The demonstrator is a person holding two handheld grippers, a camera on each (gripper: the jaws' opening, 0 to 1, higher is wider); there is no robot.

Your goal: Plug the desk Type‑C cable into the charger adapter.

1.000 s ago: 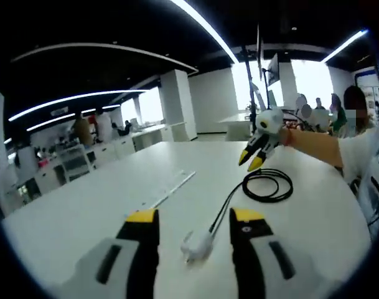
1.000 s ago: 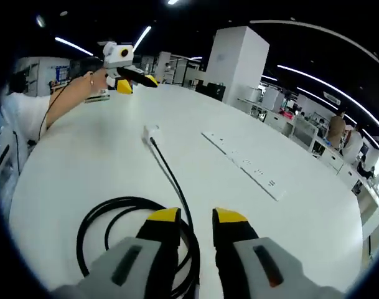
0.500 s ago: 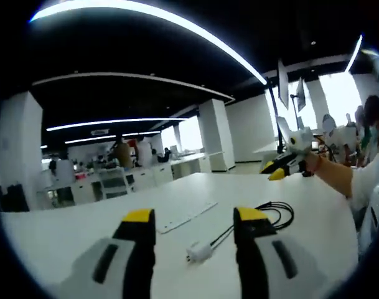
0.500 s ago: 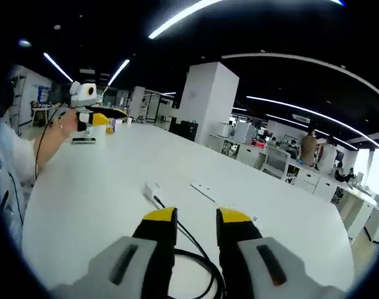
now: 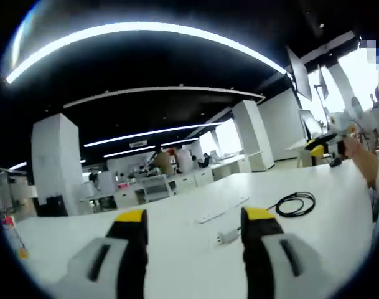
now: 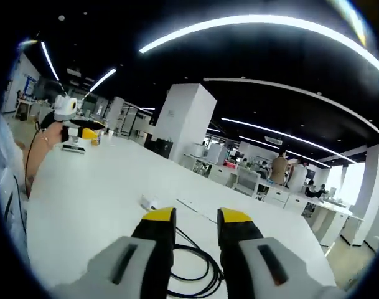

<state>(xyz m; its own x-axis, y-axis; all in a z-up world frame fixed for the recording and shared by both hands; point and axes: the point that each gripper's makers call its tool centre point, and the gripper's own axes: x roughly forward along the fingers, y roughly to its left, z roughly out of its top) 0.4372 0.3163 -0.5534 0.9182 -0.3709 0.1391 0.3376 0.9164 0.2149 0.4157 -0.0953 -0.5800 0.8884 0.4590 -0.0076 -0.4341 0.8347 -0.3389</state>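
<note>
Cable (image 5: 294, 204) coiled on open white table (image 5: 177, 243), adapter (image 5: 227, 236) just ahead of left tool (image 5: 192, 219). Both tools hover level, jaws apart, empty; right tool (image 6: 196, 217) above the coil.

- Left gripper (image 5: 192, 227): two broad grey jaws, each capped with a yellow tip edged in black and set with a dark oblong slot.
- Right gripper (image 6: 197, 229): the same grey jaws, yellow tips and dark slots.
- White sleeve (image 6: 4, 159) on the person's arm, with a thin dark cable running along it.
</note>
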